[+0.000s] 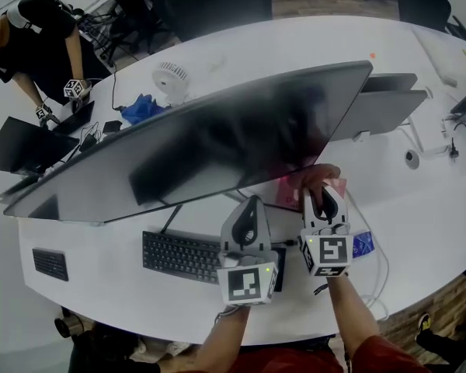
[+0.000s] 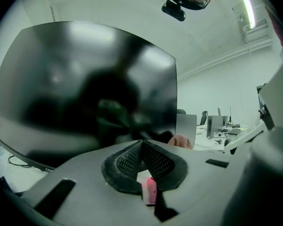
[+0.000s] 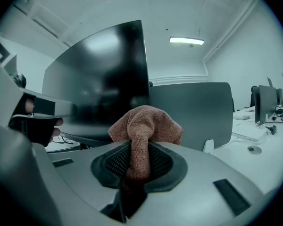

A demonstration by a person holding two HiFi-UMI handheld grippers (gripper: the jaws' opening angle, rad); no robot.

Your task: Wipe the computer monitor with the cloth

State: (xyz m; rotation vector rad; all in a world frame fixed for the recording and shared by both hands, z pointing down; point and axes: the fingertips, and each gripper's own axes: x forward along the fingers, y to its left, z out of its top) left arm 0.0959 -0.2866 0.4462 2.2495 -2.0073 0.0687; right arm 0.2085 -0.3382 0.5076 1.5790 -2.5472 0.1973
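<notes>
A wide curved monitor with a dark screen stands across the white desk; its screen fills the left gripper view and the left of the right gripper view. My right gripper is shut on a brown cloth bunched above its jaws, held just below the monitor's lower right edge. My left gripper is beside it to the left, jaws together with nothing between them, pointing at the screen.
A black keyboard lies under my left gripper. A second monitor's grey back stands behind at right. Beyond the monitor are a small white fan and a blue cloth. Another person works at far left.
</notes>
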